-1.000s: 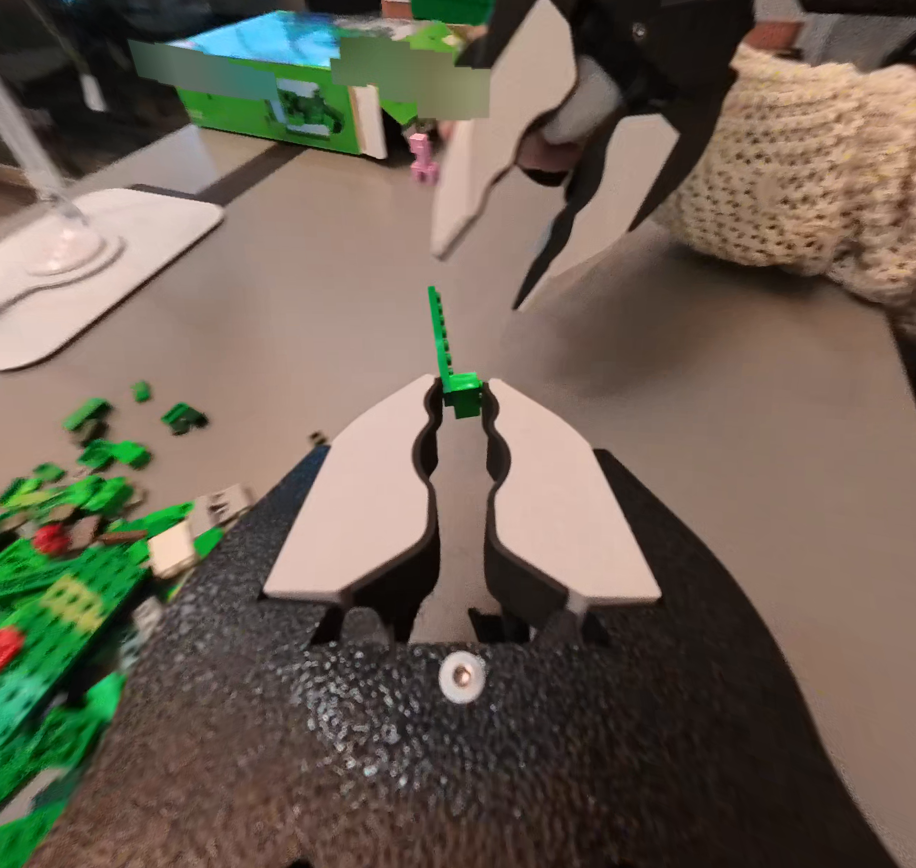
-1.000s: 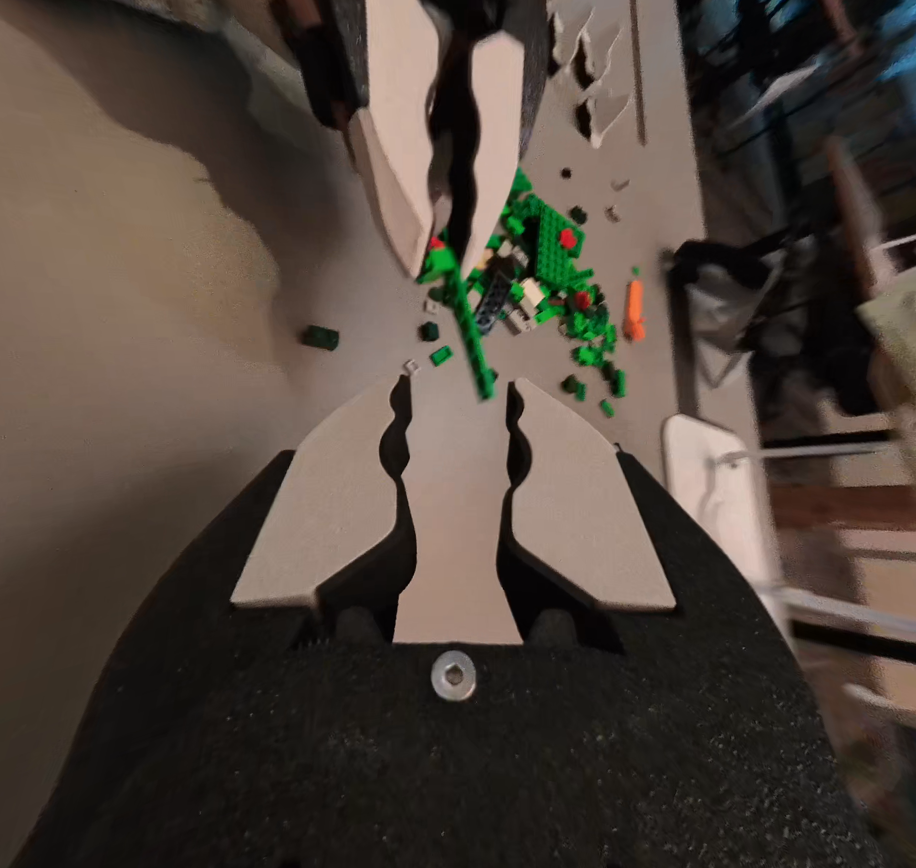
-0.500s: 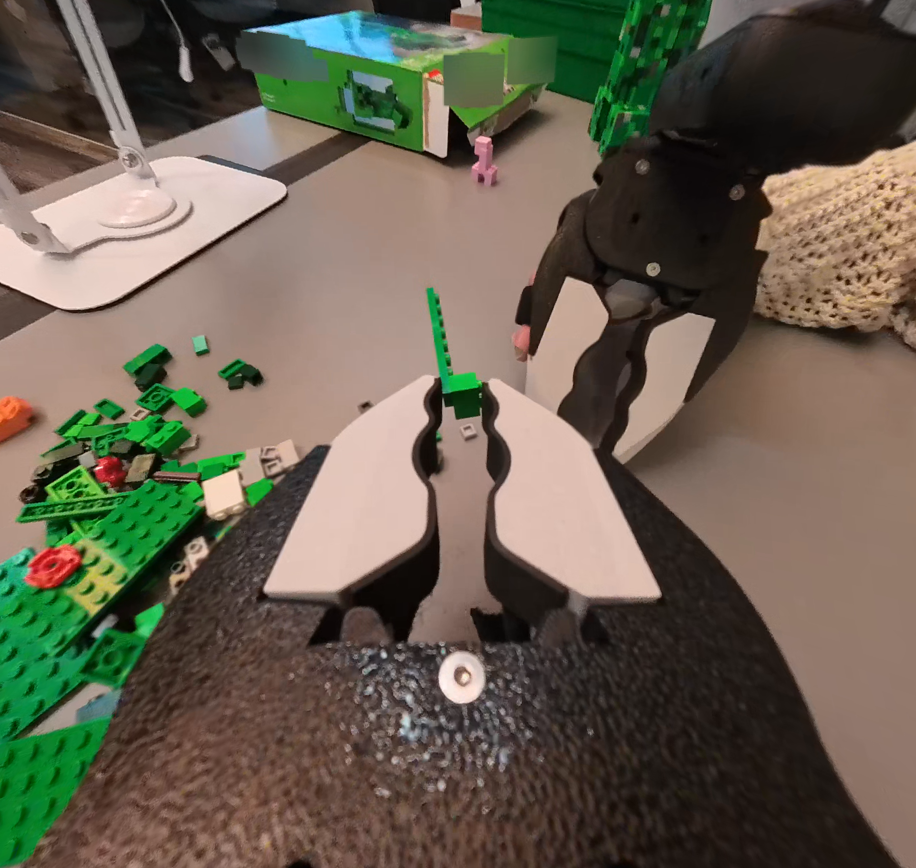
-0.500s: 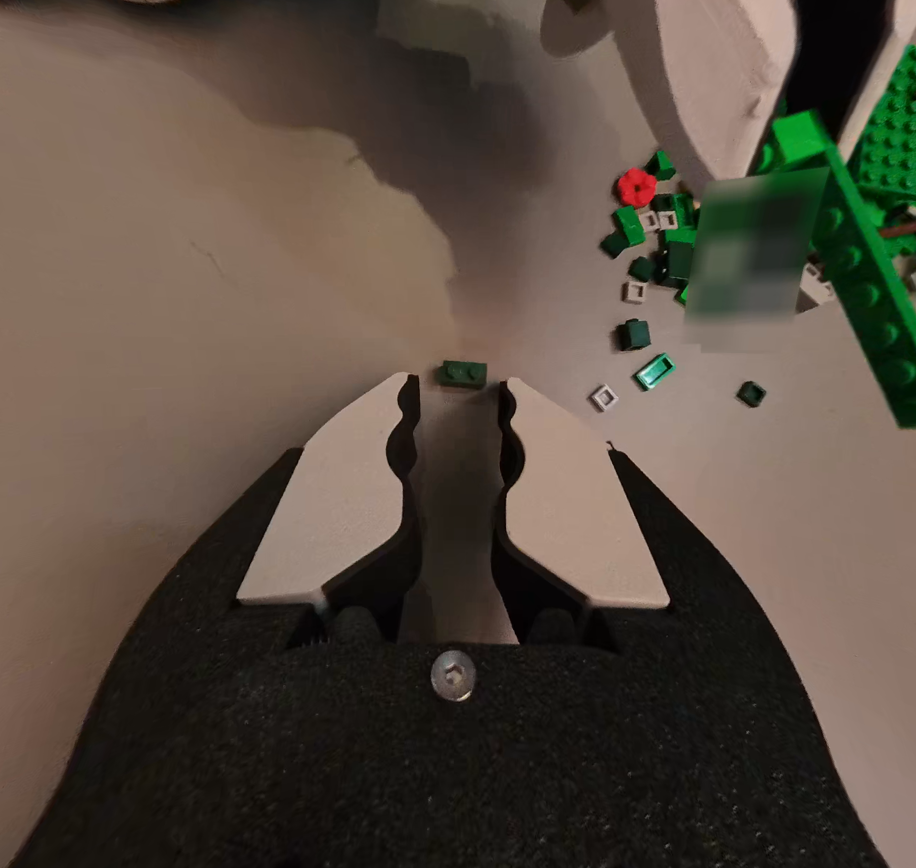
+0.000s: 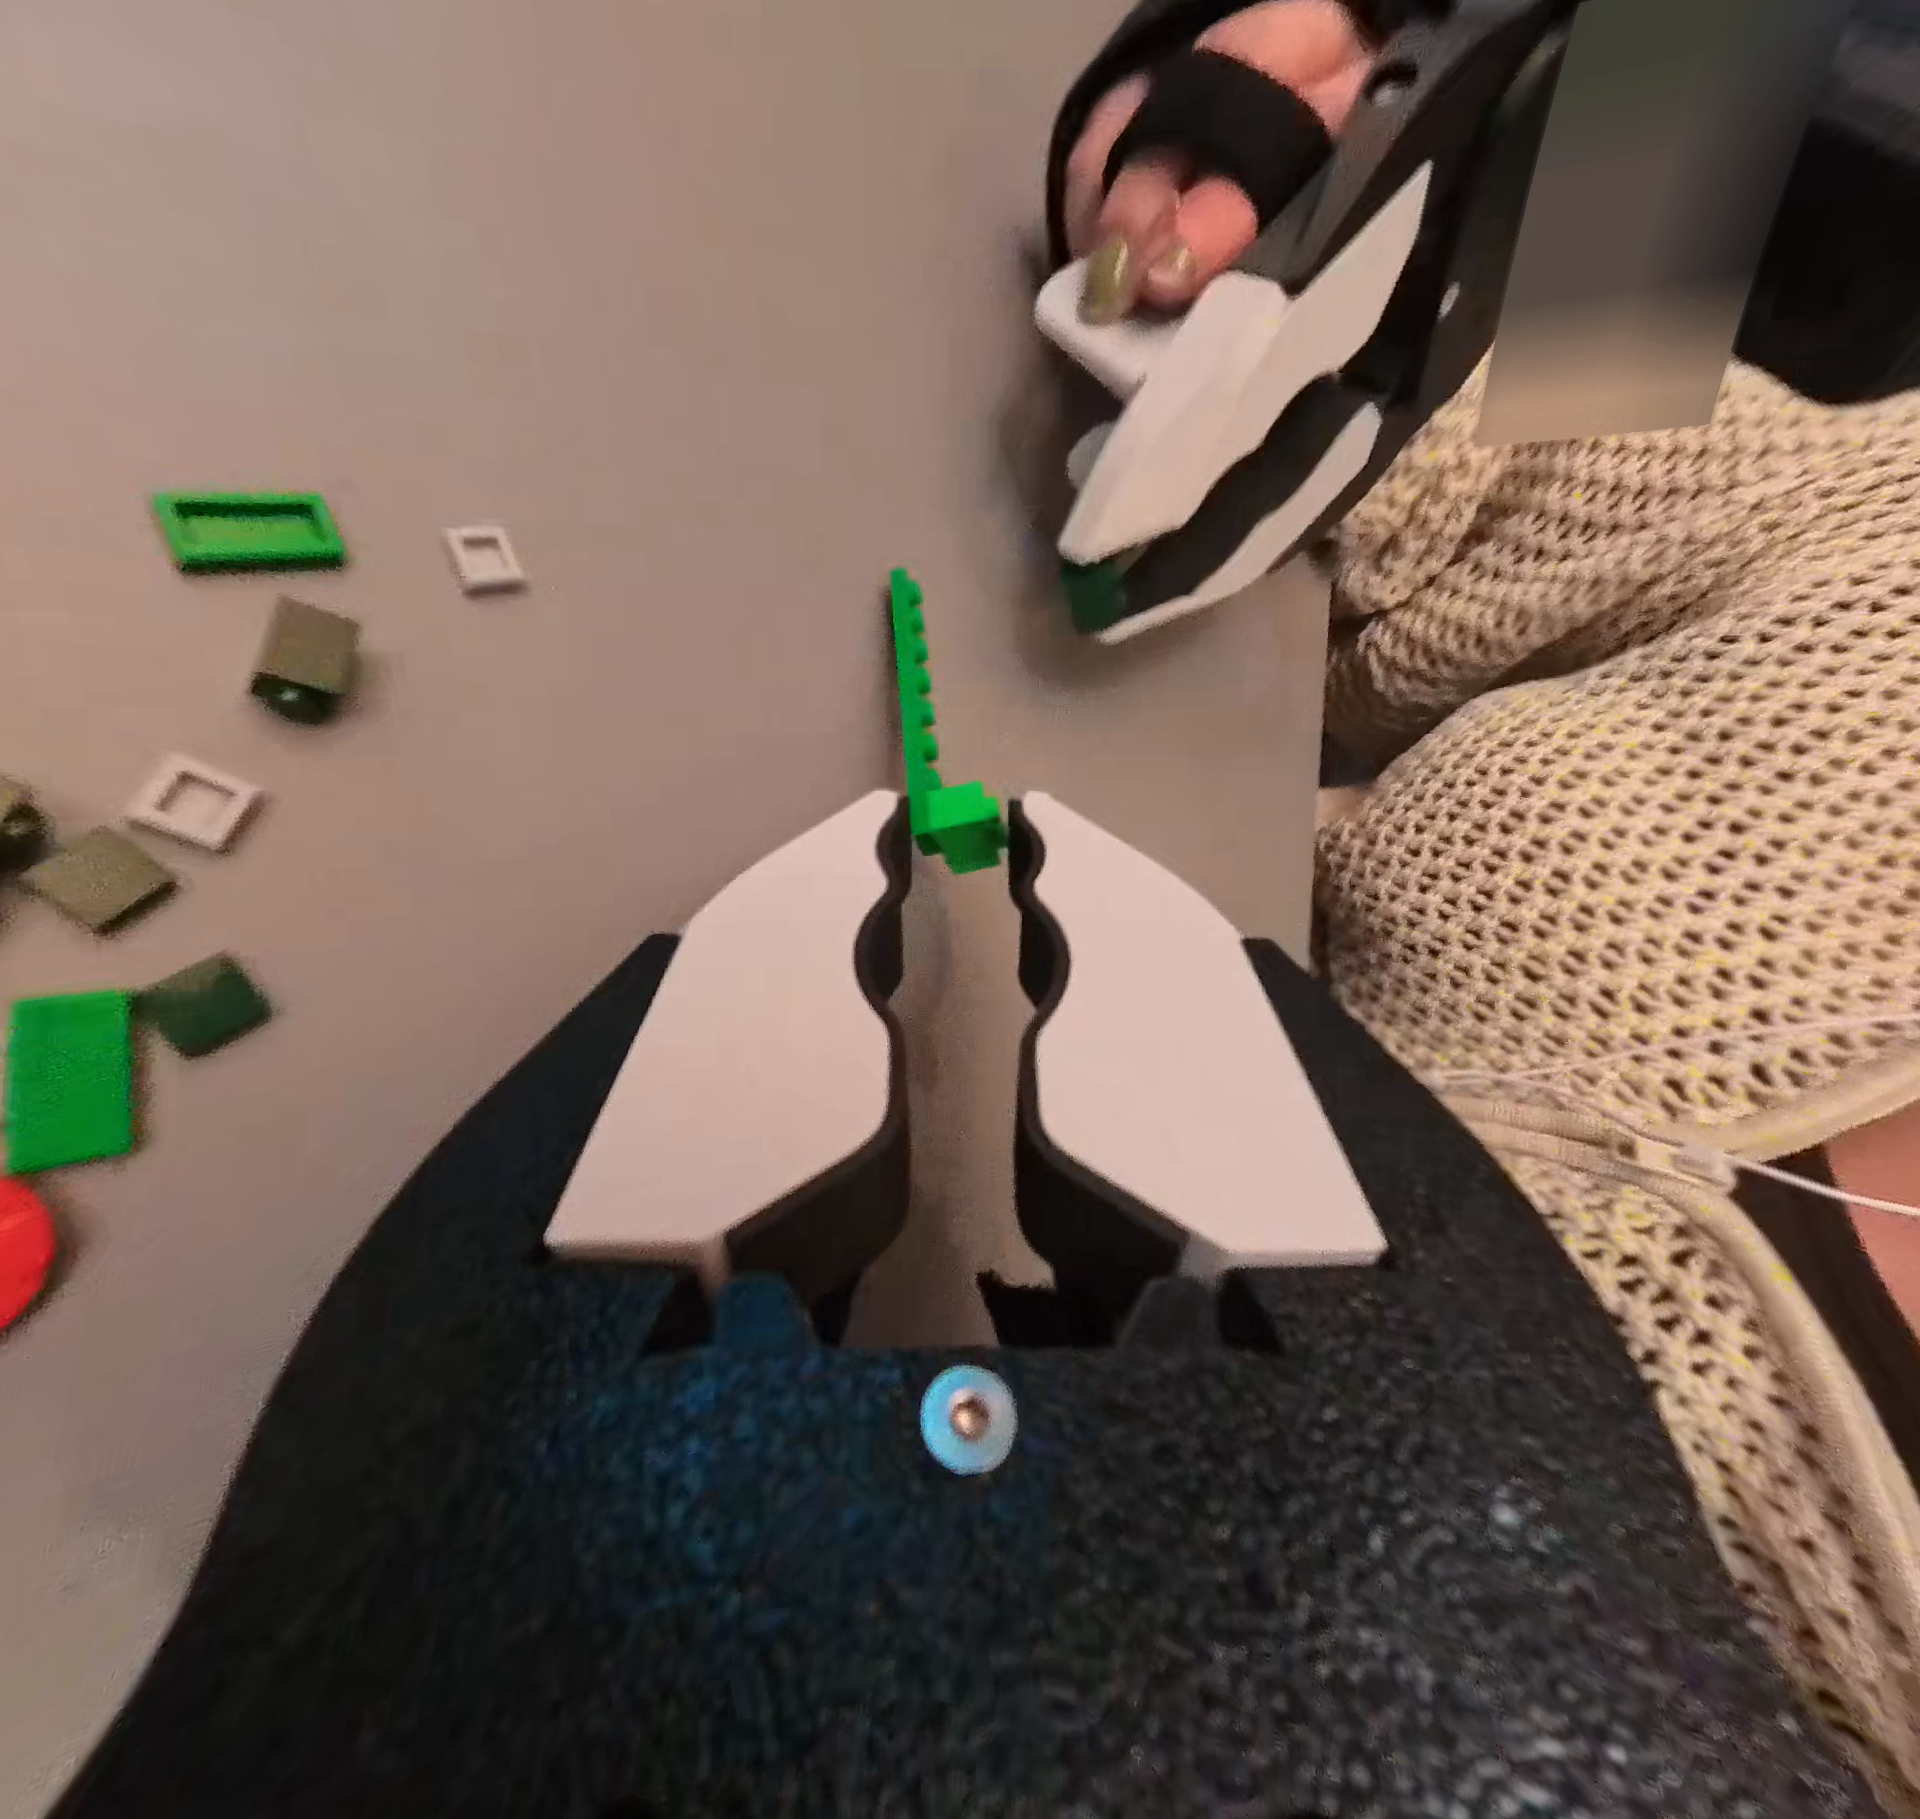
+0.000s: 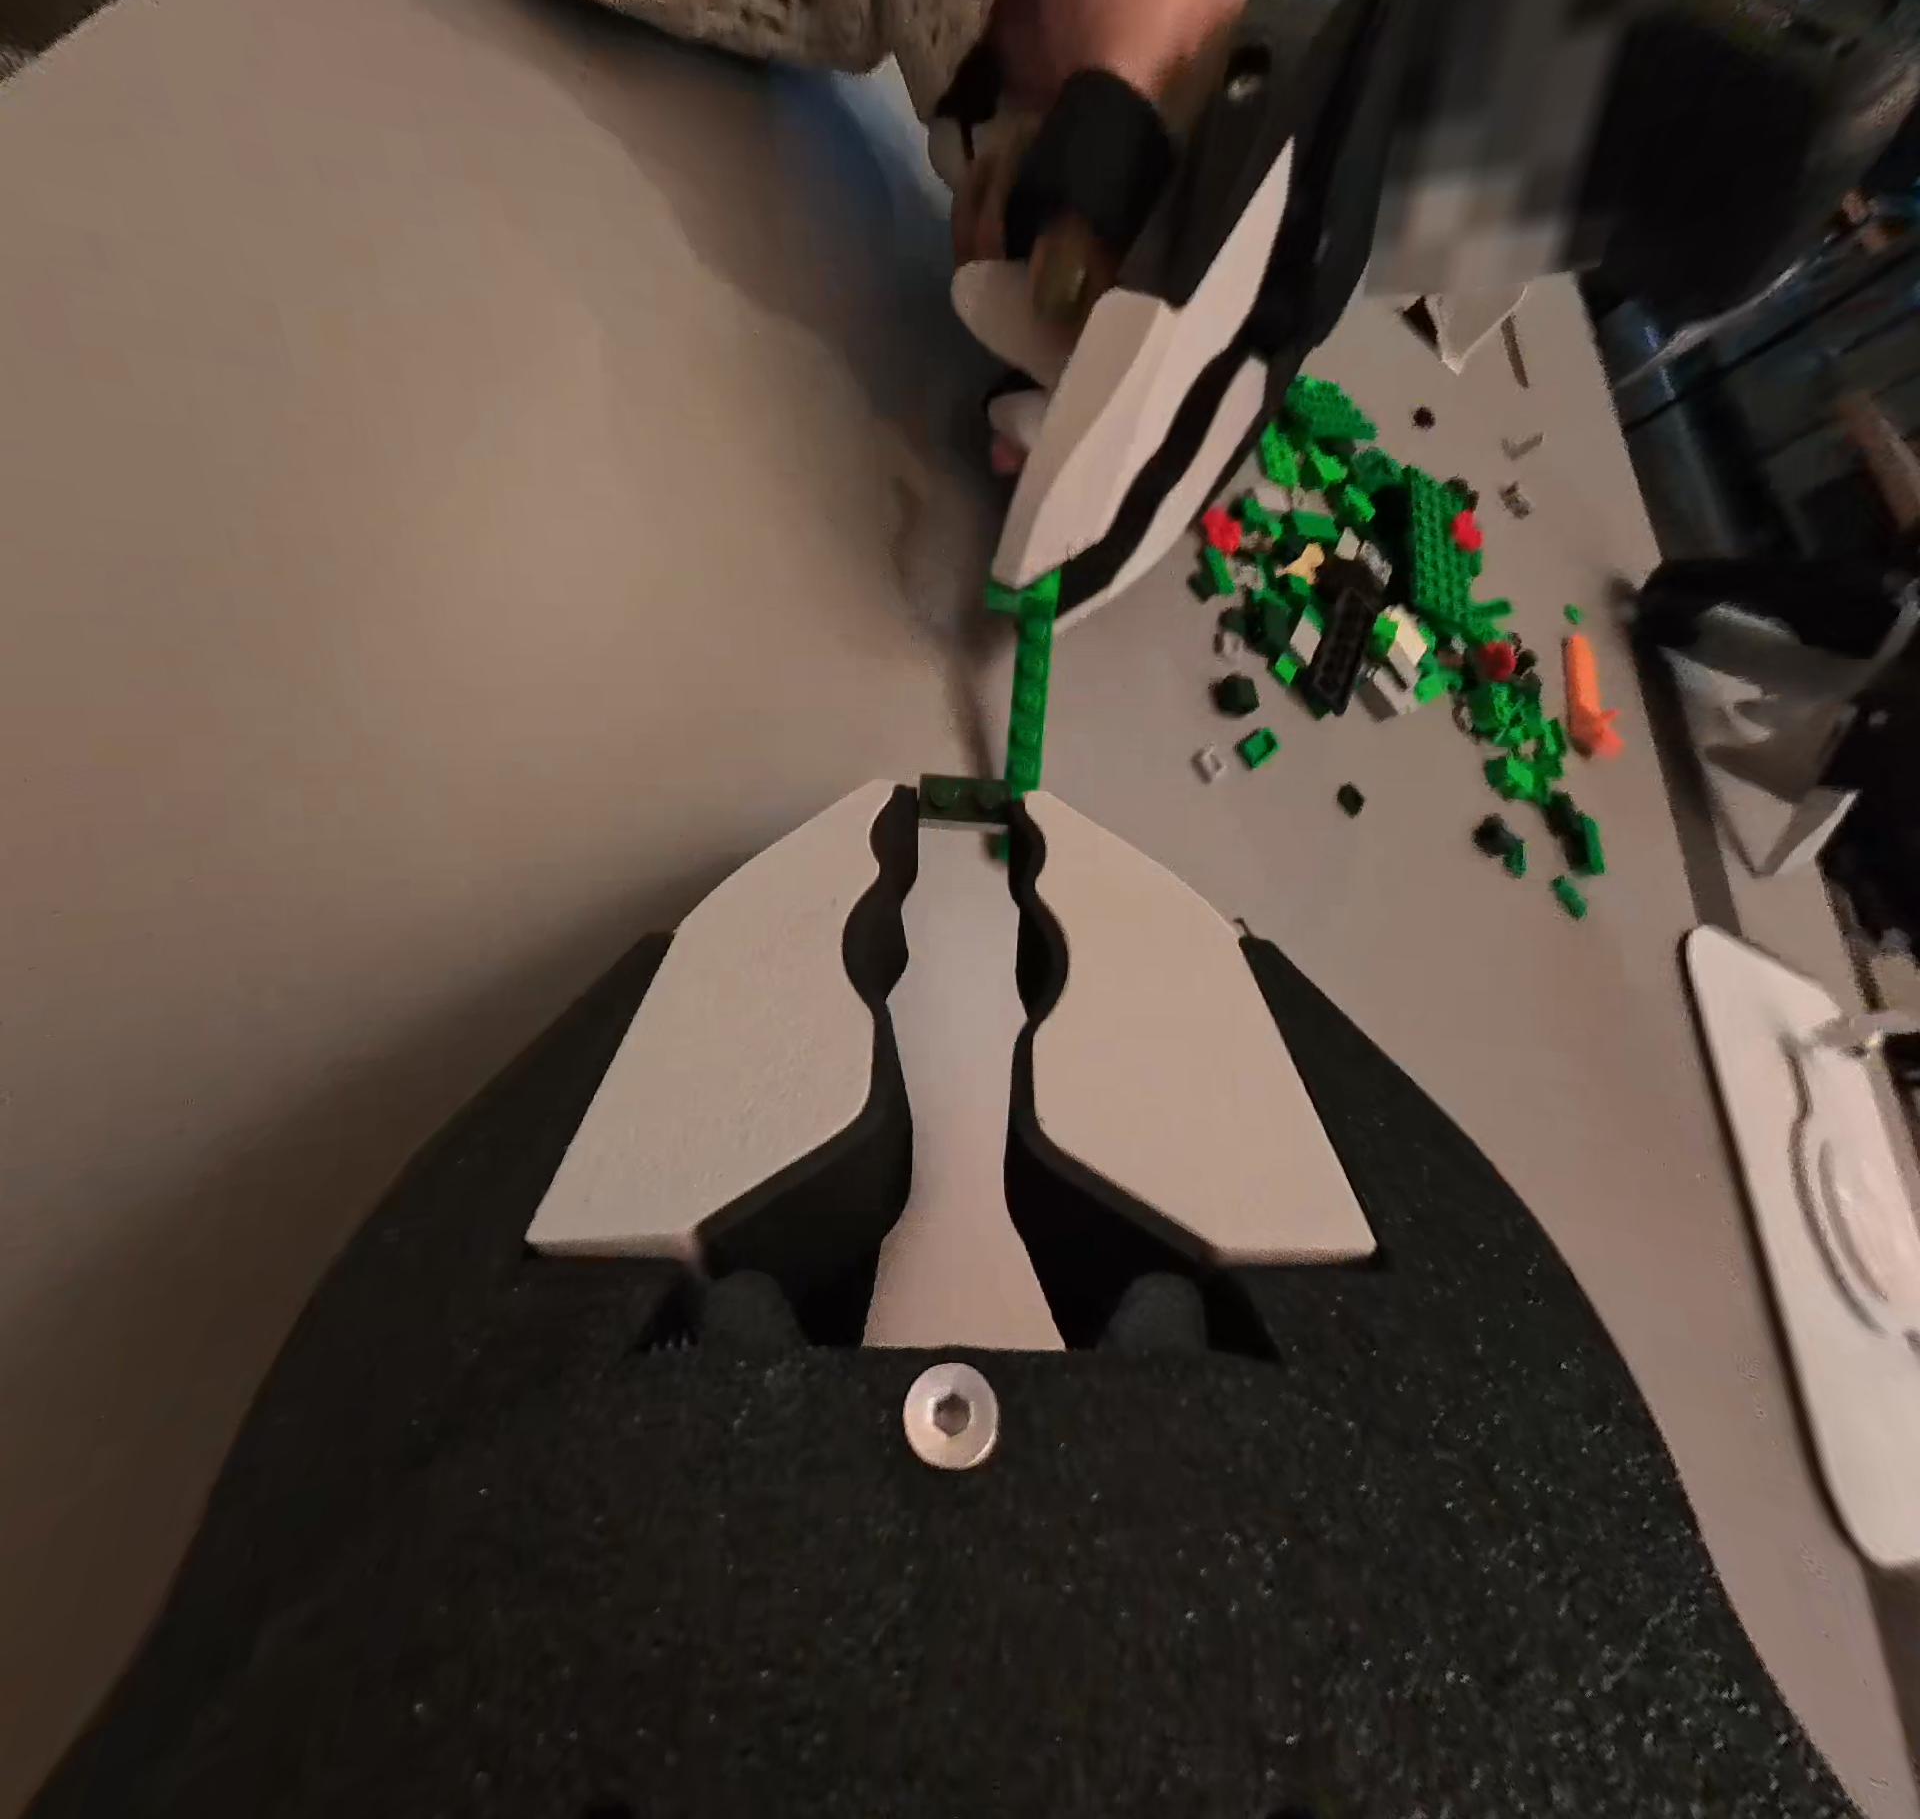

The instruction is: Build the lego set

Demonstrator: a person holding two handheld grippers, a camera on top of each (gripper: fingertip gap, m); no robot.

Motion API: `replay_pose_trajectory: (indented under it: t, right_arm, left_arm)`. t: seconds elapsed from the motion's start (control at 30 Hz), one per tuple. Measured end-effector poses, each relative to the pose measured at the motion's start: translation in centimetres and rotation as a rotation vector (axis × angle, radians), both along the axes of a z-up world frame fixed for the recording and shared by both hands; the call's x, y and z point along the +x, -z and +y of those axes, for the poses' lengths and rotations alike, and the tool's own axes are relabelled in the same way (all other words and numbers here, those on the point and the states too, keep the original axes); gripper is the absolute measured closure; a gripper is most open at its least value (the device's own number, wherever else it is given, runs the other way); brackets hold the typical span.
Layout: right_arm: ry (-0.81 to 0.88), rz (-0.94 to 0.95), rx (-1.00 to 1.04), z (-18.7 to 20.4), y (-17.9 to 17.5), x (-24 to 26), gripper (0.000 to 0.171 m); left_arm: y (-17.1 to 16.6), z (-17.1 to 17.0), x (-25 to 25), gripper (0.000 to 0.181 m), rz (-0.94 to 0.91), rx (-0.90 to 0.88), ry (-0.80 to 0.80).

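Gripping a long bright-green studded strip [image 5: 914, 689] by a small green block at its near end, the left tool [image 5: 958, 819] has its two pale fingers closed on that block, with the strip rising edge-on beyond the fingertips. Right tool [image 6: 964, 801]: its fingers are closed on a small dark-green two-stud plate [image 6: 964, 799], held crosswise between the tips. In the right wrist view the far end of the strip [image 6: 1031, 689] reaches down to just beside this plate; whether the two touch cannot be told. In the left wrist view the right tool [image 5: 1107, 597] appears farther off, upper right, with the dark-green plate [image 5: 1093, 595] at its tips and the person's hand [image 5: 1174, 169], strapped in black, behind it.

Loose parts lie on the grey surface [image 5: 540, 242] to the left: a green open-backed tile [image 5: 249, 530], two white square frames [image 5: 483, 557] [image 5: 193, 799], an olive sloped brick [image 5: 307, 657], a flat green plate [image 5: 71, 1078] and a red piece [image 5: 19, 1250] cut by the picture's edge. The right wrist view shows the main pile of bricks [image 6: 1382, 606], mostly green with red, black and white pieces, an orange brick separator [image 6: 1588, 694] beside it and a white stand base [image 6: 1829, 1177] at right. A cream knitted sleeve [image 5: 1621, 834] fills the right side of the left wrist view.
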State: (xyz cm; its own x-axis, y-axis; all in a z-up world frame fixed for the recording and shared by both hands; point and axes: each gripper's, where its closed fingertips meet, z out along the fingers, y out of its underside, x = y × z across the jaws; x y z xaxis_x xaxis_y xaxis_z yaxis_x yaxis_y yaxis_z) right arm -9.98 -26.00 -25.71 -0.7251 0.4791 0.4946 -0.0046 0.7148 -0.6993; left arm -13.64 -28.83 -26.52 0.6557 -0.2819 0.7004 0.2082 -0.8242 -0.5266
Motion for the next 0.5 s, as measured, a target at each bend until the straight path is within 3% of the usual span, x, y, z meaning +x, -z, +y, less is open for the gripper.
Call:
replay_pose_trajectory:
  t: [0.1,0.17,0.27,0.5]
  right_arm:
    - [0.032,-0.042,-0.005,0.9,0.8,0.3,0.154]
    - [0.038,-0.067,-0.030,1.1,0.9,0.0,0.155]
    - [0.040,-0.089,-0.087,1.2,0.7,-0.5,0.154]
    - [0.032,-0.110,-0.163,1.6,0.1,-0.3,0.155]
  left_arm:
    - [0.2,-0.2,-0.1,0.140,0.081,-0.005,0.004]
    - [0.5,-0.2,-1.7,0.135,0.239,0.001,-0.038]
    - [-0.9,0.7,-3.2,0.142,0.450,0.141,-0.079]
    - [-2.2,0.2,1.3,0.151,0.840,0.411,0.157]
